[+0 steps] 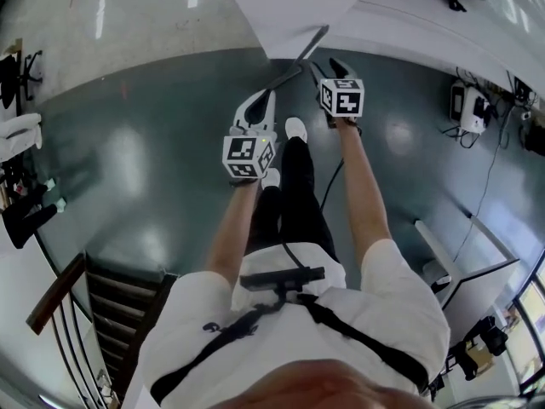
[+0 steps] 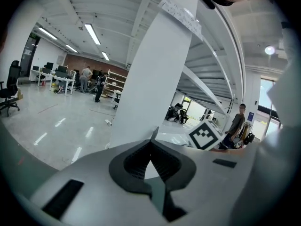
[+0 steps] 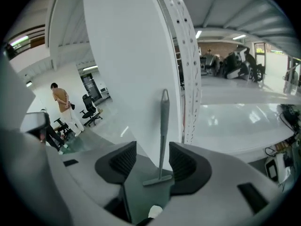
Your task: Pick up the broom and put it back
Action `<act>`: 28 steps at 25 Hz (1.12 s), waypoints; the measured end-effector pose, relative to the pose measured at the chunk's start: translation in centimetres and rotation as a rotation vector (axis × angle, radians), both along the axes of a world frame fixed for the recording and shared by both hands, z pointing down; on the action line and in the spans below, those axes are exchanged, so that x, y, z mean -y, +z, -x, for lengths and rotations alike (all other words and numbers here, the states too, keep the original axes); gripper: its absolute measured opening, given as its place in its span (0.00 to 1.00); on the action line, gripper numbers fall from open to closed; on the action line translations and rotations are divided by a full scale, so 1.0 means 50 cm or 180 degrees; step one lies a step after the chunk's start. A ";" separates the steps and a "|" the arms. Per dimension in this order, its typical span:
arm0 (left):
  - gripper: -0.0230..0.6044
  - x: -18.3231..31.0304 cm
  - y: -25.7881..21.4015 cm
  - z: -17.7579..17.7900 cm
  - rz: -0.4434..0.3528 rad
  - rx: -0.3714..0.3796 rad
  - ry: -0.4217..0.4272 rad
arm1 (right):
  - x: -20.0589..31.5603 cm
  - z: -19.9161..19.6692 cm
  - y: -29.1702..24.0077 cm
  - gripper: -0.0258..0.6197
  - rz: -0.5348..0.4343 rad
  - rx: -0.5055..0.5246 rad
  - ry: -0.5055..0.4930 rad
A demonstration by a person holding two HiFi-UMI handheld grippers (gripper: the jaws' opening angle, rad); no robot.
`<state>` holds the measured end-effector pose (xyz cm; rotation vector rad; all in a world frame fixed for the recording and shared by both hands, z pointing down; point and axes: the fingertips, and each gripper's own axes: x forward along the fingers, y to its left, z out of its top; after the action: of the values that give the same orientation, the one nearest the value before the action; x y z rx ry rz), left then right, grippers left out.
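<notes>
The grey broom [image 3: 162,135] stands upright against the white pillar [image 3: 127,69], its head on the dark floor. In the right gripper view it shows in the gap between the jaws but lies beyond them, untouched. My right gripper [image 3: 153,150] is open and holds nothing. In the head view the broom [image 1: 312,44] leans at the pillar's foot, just ahead of the right gripper [image 1: 332,66]. My left gripper [image 1: 261,100] is a little nearer and to the left. The left gripper [image 2: 152,136] is shut, its tips meeting with nothing between them.
The white pillar [image 1: 298,7] rises straight ahead. A stair railing [image 1: 60,288] is at the lower left, and a white desk [image 1: 464,271] at the lower right. A small device with cables [image 1: 468,105] lies on the floor to the right. People stand far off.
</notes>
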<state>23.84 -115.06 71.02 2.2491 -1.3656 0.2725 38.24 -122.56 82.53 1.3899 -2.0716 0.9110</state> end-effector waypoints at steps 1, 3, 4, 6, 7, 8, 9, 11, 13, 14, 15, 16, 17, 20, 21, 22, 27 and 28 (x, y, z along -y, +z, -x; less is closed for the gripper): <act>0.06 -0.009 -0.020 0.002 -0.0025 0.0016 0.0012 | -0.026 -0.001 -0.040 0.37 -0.0097 -0.0014 0.0005; 0.06 -0.028 -0.063 0.001 -0.0082 0.0068 0.0047 | -0.075 -0.006 -0.126 0.37 -0.0304 -0.0051 0.0042; 0.06 -0.038 -0.086 -0.002 -0.0123 0.0078 0.0071 | -0.099 -0.009 -0.170 0.37 -0.0417 -0.0054 0.0072; 0.06 -0.063 -0.135 -0.010 -0.0220 0.0061 0.0120 | -0.145 -0.013 -0.255 0.37 -0.0646 -0.0031 0.0137; 0.06 -0.078 -0.160 -0.014 -0.0270 0.0049 0.0141 | -0.168 -0.014 -0.297 0.37 -0.0757 -0.0015 0.0170; 0.06 -0.095 -0.185 -0.016 -0.0320 0.0036 0.0156 | -0.192 -0.015 -0.337 0.37 -0.0864 0.0002 0.0205; 0.06 -0.112 -0.211 -0.016 -0.0373 0.0021 0.0169 | -0.216 -0.015 -0.376 0.37 -0.0968 0.0020 0.0245; 0.06 -0.149 -0.266 -0.012 -0.0493 -0.0003 0.0193 | -0.265 -0.011 -0.452 0.30 -0.1178 0.0054 0.0332; 0.06 -0.191 -0.319 -0.007 -0.0617 -0.0016 0.0227 | -0.319 -0.001 -0.520 0.25 -0.1371 0.0079 0.0382; 0.06 -0.212 -0.344 -0.004 -0.0677 -0.0022 0.0249 | -0.346 0.007 -0.551 0.25 -0.1455 0.0093 0.0387; 0.06 -0.230 -0.369 -0.002 -0.0740 -0.0027 0.0271 | -0.370 0.016 -0.581 0.24 -0.1543 0.0110 0.0386; 0.06 -0.243 -0.392 -0.001 -0.0805 -0.0029 0.0289 | -0.389 0.025 -0.611 0.21 -0.1638 0.0126 0.0384; 0.06 -0.254 -0.414 0.000 -0.0871 -0.0029 0.0301 | -0.404 0.033 -0.639 0.18 -0.1733 0.0136 0.0383; 0.06 -0.300 -0.468 -0.002 -0.1036 -0.0009 0.0320 | -0.463 0.046 -0.698 0.15 -0.1874 0.0092 0.0443; 0.06 -0.319 -0.483 -0.001 -0.1082 0.0015 0.0335 | -0.486 0.050 -0.714 0.11 -0.1891 0.0075 0.0485; 0.06 -0.335 -0.498 0.001 -0.1132 0.0039 0.0352 | -0.504 0.057 -0.733 0.08 -0.1931 0.0081 0.0514; 0.06 -0.392 -0.553 0.026 -0.1316 0.0033 0.0371 | -0.567 0.103 -0.822 0.05 -0.2248 0.0187 0.0572; 0.06 -0.402 -0.562 0.029 -0.1340 0.0028 0.0376 | -0.577 0.109 -0.833 0.05 -0.2284 0.0198 0.0586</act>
<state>22.37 -94.94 42.93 2.6787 -1.3994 0.0331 32.80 -93.72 40.88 1.9426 -2.4734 0.2583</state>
